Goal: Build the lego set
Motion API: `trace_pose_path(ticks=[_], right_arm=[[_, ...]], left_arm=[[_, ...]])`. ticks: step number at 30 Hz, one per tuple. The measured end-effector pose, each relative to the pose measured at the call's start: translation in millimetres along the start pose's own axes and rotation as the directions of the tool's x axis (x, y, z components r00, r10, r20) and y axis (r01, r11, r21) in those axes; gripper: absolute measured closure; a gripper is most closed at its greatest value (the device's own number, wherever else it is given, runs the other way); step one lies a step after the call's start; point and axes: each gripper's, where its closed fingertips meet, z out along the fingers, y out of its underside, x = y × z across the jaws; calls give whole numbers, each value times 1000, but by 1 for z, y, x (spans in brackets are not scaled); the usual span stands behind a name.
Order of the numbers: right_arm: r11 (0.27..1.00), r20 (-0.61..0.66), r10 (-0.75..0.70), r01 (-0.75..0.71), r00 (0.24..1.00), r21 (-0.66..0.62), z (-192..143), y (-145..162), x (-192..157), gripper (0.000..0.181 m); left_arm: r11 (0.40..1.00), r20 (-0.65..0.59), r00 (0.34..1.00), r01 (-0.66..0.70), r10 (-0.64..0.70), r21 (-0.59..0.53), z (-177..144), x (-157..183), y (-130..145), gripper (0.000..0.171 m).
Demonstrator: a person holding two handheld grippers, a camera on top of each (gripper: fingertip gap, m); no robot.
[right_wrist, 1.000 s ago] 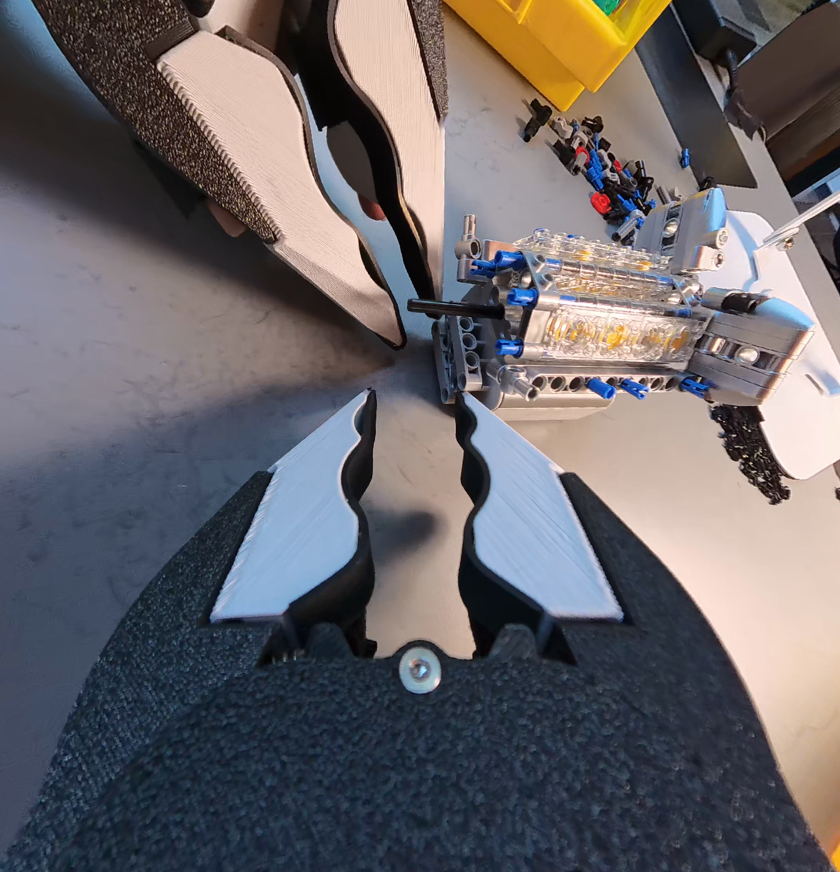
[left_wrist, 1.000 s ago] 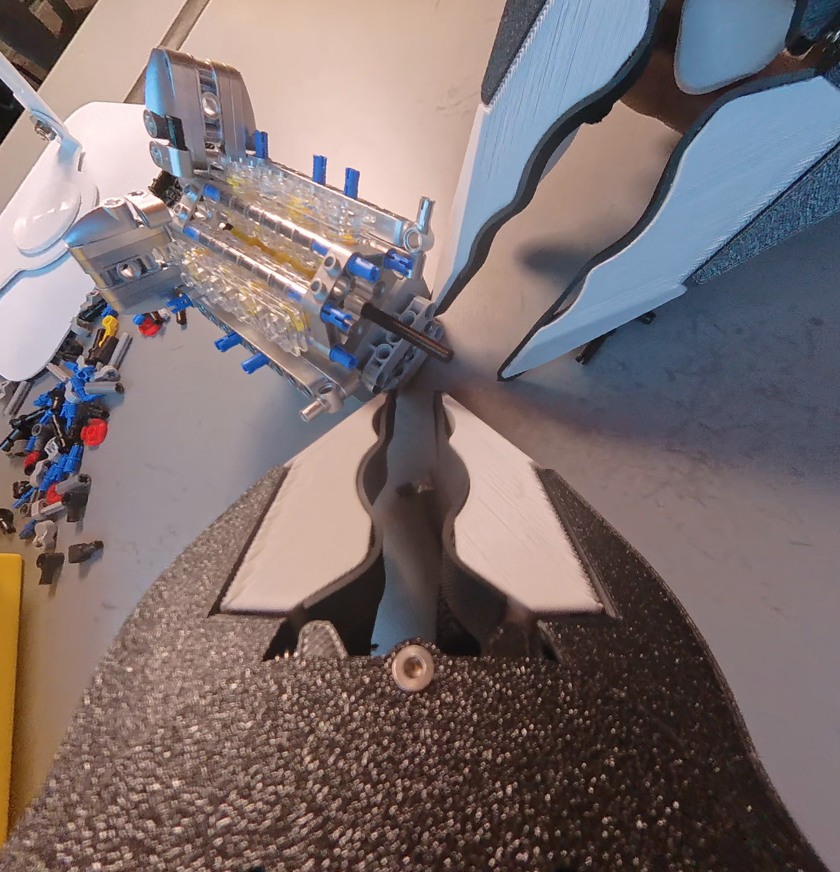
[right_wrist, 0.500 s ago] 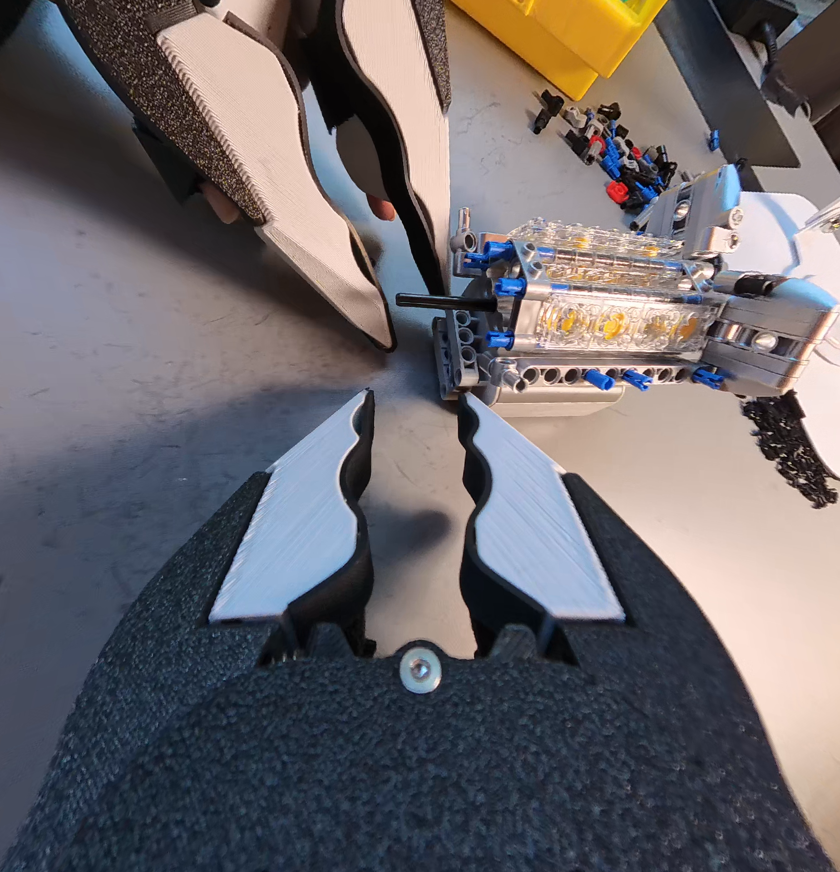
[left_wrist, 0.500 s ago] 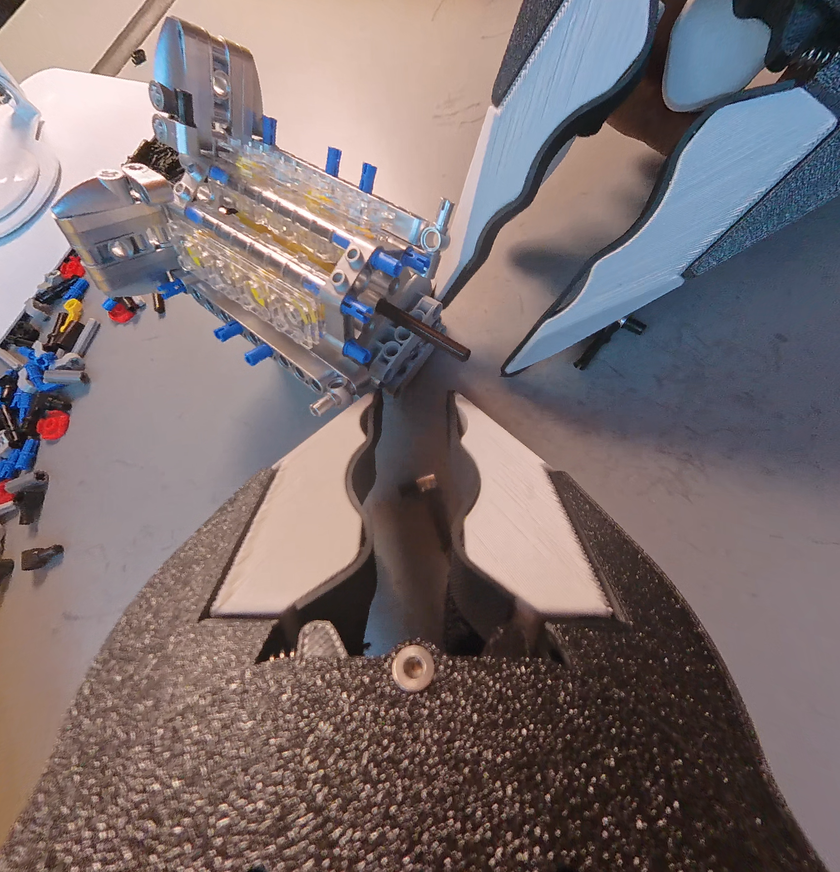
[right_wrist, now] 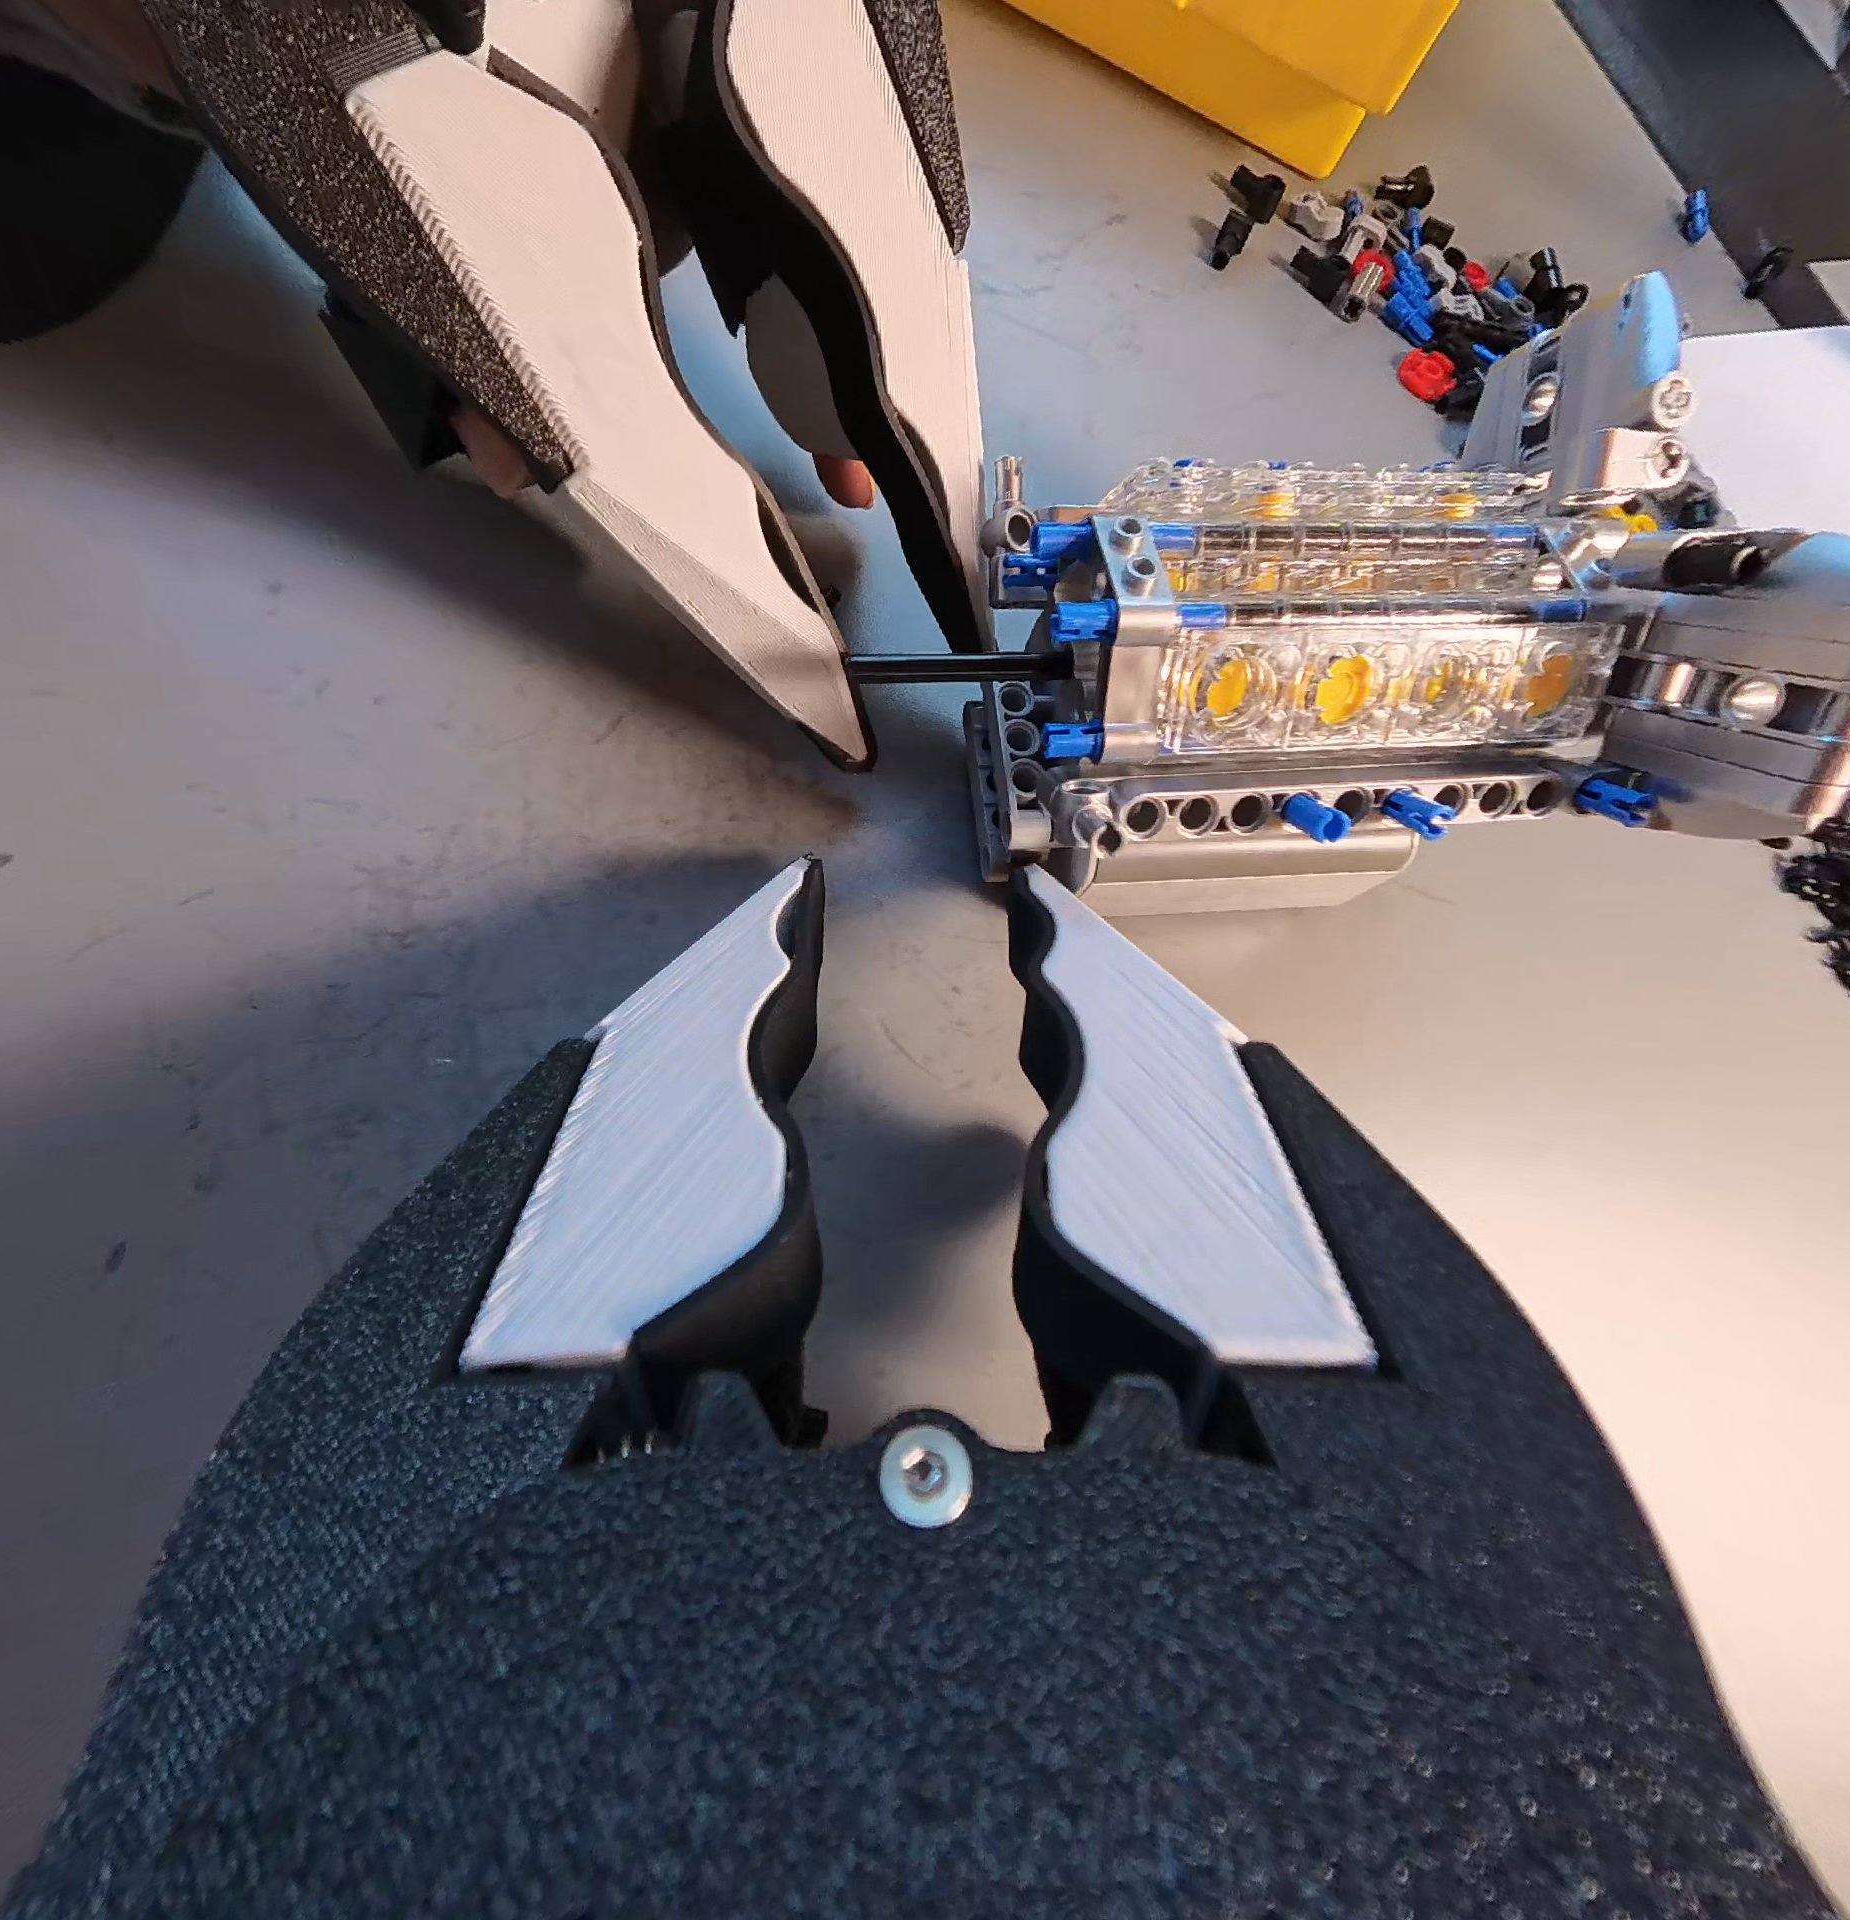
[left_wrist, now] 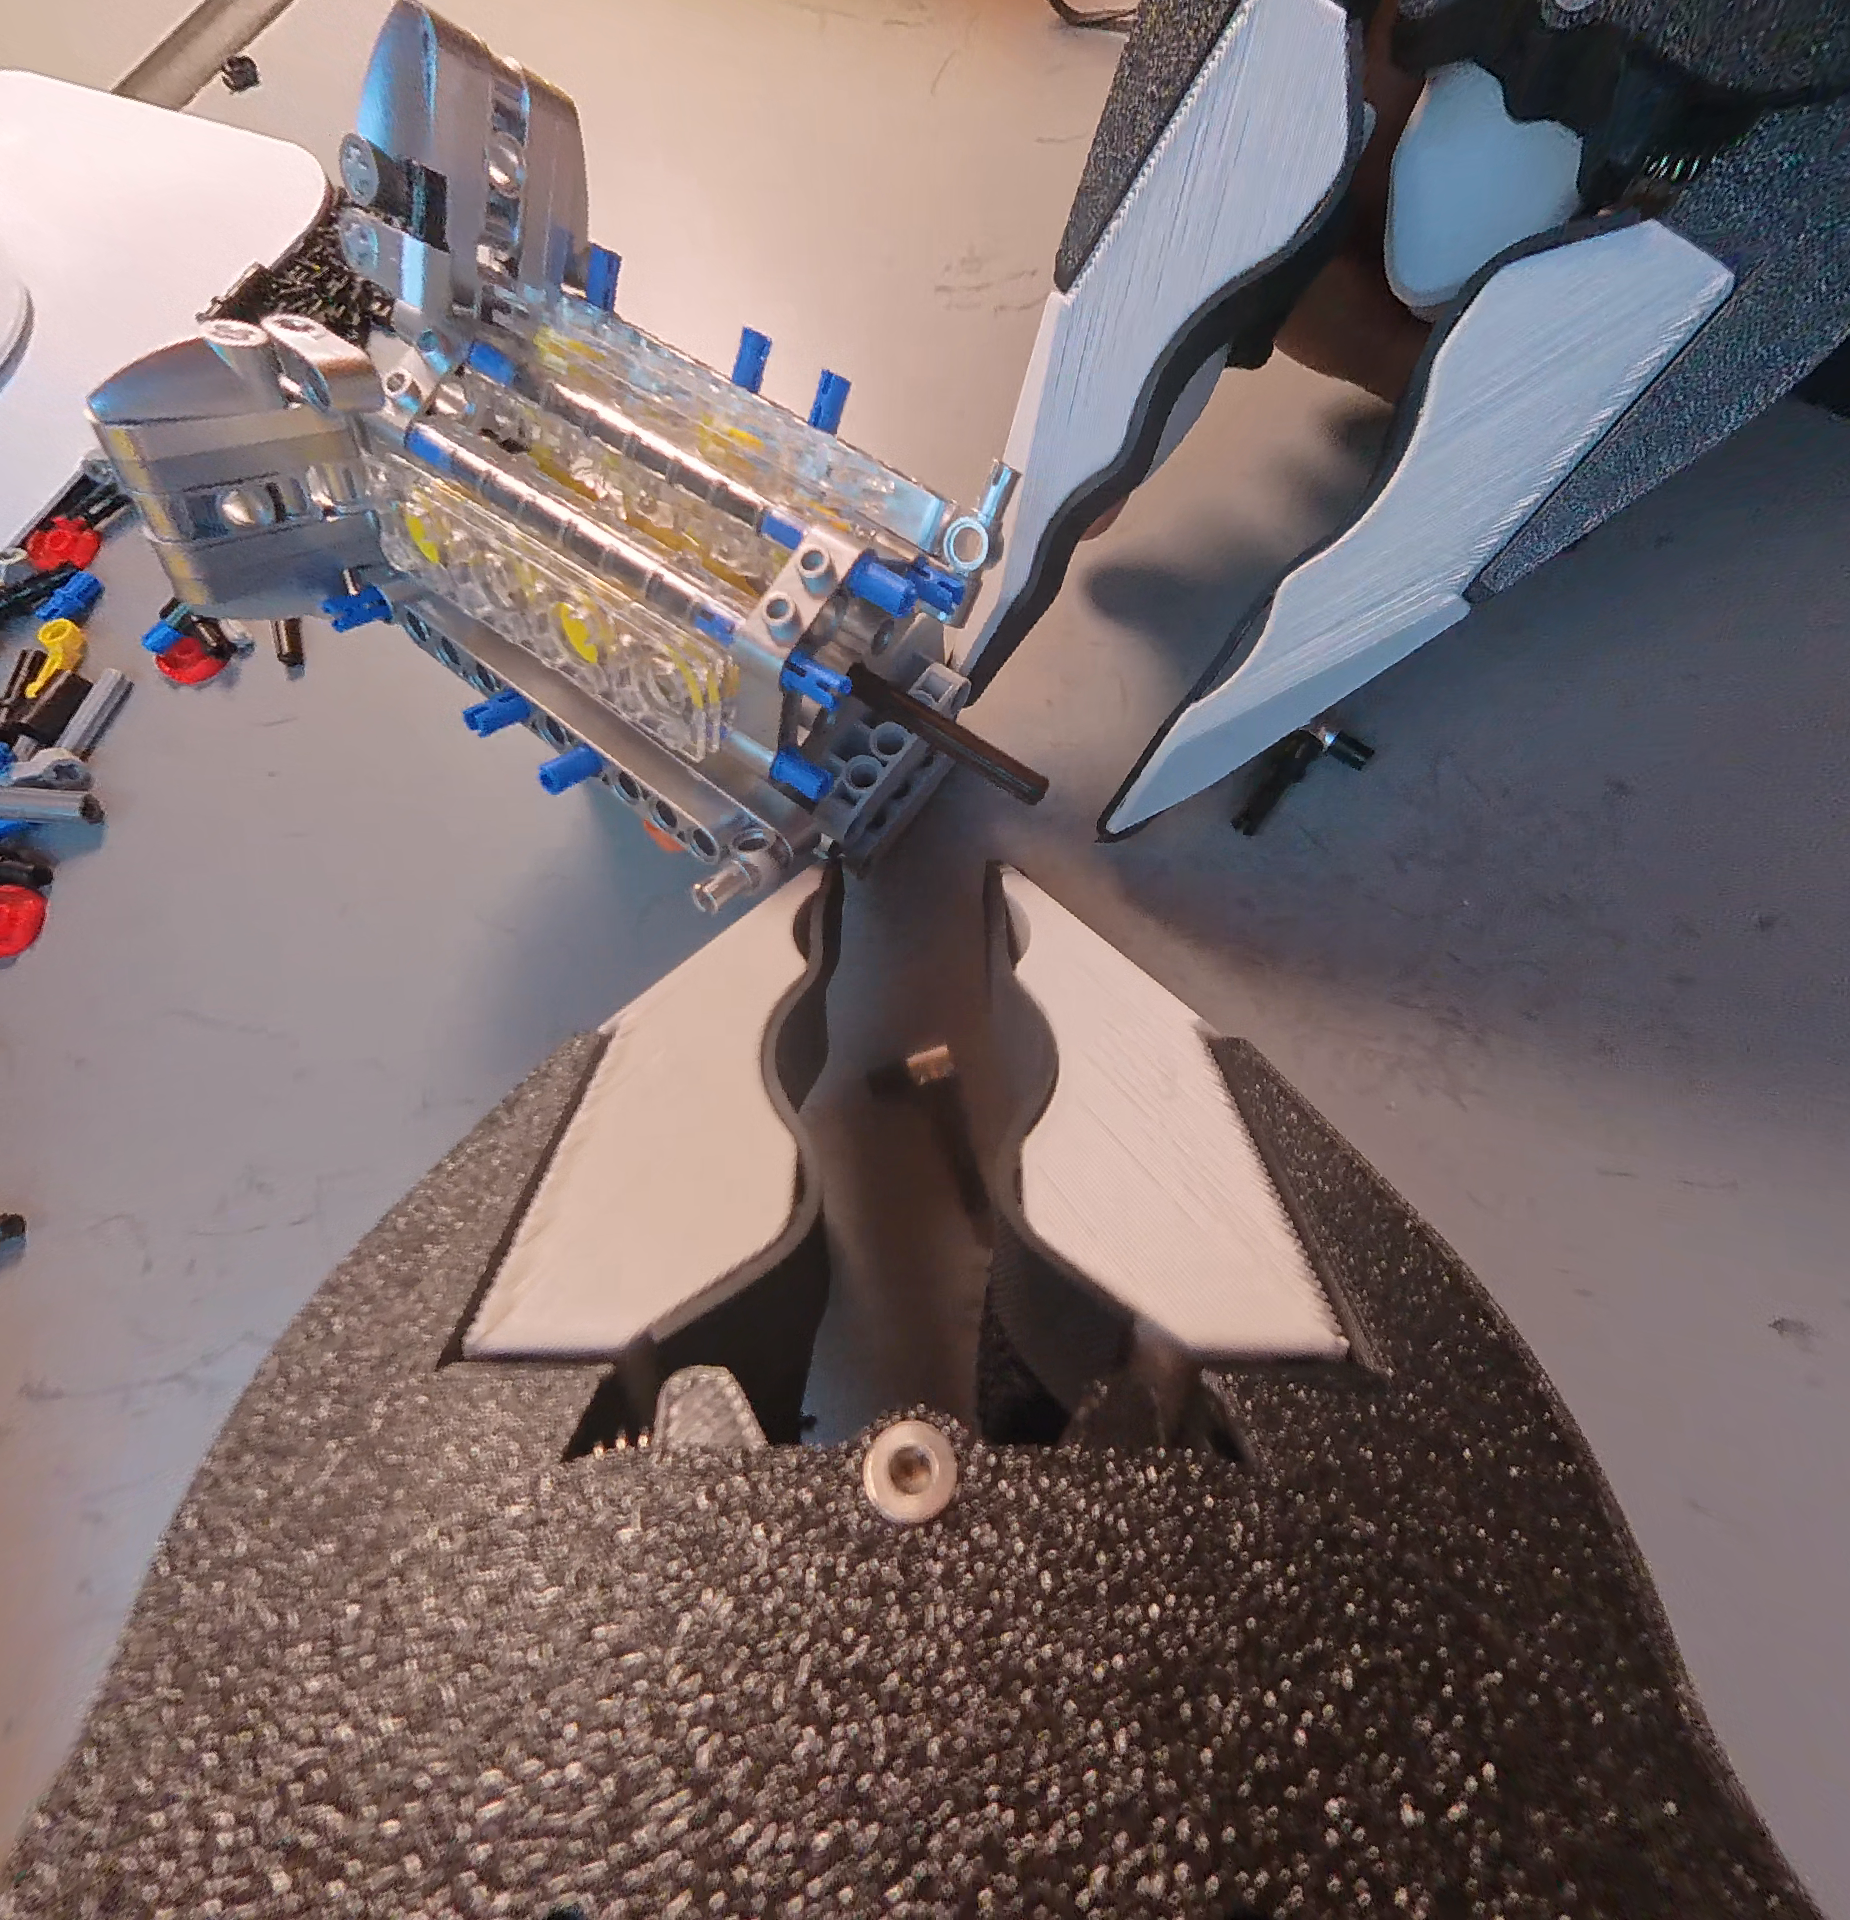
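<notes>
Both my grippers spread wide, empty, at brick engine model (left_wrist: 609, 582).
Left gripper (left_wrist: 910, 878) and right gripper (right_wrist: 913, 878) flank its black axle (right_wrist: 952, 667); table (right_wrist: 277, 831) underneath.

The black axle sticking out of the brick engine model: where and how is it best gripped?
Probably on the black axle's free end, jaws closing across its thin shaft from the open tabletop side. It projects level from the engine model's end face, with nothing around its tip but the open left gripper.

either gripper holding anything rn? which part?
Nothing held. Left gripper and right gripper are both open, tips beside the brick model's axle end.
</notes>
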Motion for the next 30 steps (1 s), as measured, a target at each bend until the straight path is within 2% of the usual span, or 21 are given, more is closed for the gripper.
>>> trace_pose_path(ticks=[7, 26, 30], right_arm=[[1000, 0, 19, -19, 1000, 5, 0, 0, 2, 147], [1000, 7, -7, 7, 1000, 8, 0, -2, -2, 147], [1000, 2, -8, 8, 1000, 7, 0, -2, -1, 147]], left_arm=[[997, -30, 997, 73, -72, 24, -4, -4, -2, 148], [999, -55, 998, 32, -31, 16, -1, 4, -3, 147], [998, -40, 997, 60, -60, 5, -1, 0, -1, 147]])
